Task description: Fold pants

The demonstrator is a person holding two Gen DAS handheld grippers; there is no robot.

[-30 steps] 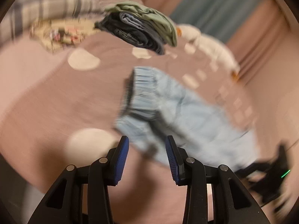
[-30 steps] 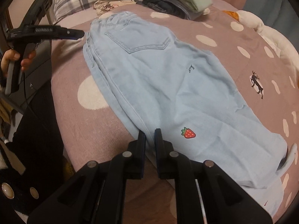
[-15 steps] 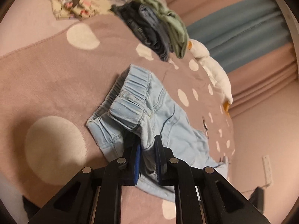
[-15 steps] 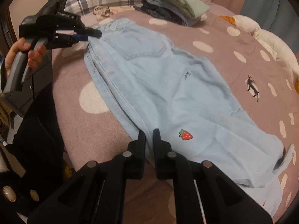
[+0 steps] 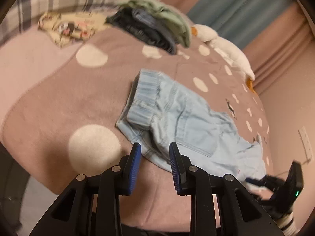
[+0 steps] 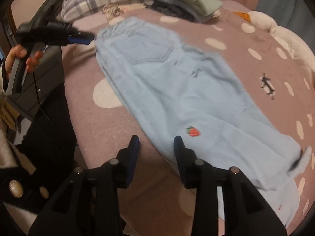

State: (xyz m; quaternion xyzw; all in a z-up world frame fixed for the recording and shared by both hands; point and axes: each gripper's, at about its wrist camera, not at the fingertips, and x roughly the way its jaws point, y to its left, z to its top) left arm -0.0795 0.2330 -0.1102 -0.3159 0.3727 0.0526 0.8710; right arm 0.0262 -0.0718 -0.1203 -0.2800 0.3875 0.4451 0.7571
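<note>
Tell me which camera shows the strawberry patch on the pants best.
The right wrist view: the strawberry patch sits red and unobstructed on the light blue pants, just ahead of the open right gripper. The left wrist view shows mostly the waistband end; no strawberry can be made out there.

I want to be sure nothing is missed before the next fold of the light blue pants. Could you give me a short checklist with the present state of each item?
1. Left gripper open, holding nothing: ok.
2. Right gripper open, holding nothing: ok.
3. Light blue pants lie flat on the bed, legs stacked: ok.
4. Waistband smooth: not ok, it is bunched near the left gripper.
5. Leg hems even: cannot tell, that end is blurred and partly cut off.
6. Pile of folded clothes apart from the pants: ok.
</note>
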